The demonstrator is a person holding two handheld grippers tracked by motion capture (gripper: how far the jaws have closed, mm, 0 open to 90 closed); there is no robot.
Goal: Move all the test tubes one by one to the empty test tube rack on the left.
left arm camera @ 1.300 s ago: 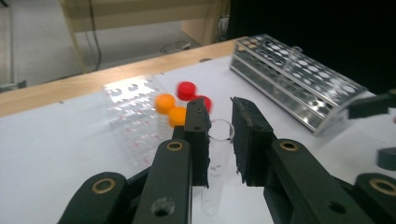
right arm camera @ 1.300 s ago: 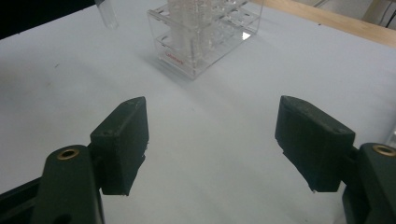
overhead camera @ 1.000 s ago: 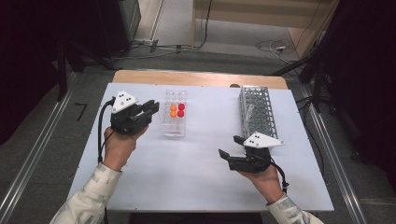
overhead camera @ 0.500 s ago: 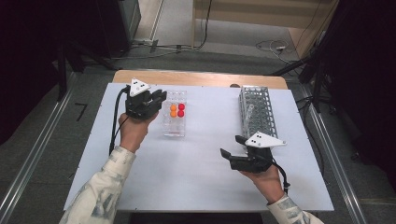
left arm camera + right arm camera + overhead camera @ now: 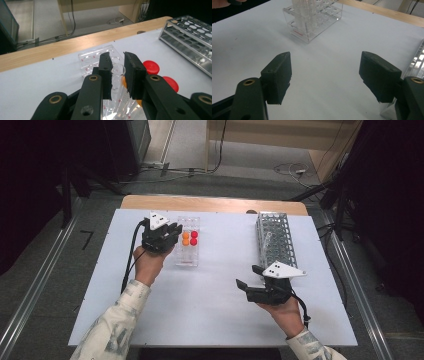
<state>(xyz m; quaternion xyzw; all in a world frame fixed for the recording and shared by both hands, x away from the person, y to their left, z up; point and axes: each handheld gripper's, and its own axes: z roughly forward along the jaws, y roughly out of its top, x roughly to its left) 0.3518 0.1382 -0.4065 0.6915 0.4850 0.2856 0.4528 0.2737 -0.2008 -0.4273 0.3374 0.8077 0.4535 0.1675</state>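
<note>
Jaws of the left gripper (image 5: 117, 72) pinch a clear tube (image 5: 118, 70), now carried right and down to the clear rack (image 5: 189, 248) on the counter (image 5: 215, 320), seemingly ready to slot in. Jaws of the right gripper (image 5: 325, 75) gape wide, holding nothing, near right.

A white-topped desk (image 5: 215, 295) with a wooden far edge; on it stand a clear plastic tube rack (image 5: 188, 247), left of centre, and a metal wire rack (image 5: 276, 240), right.
</note>
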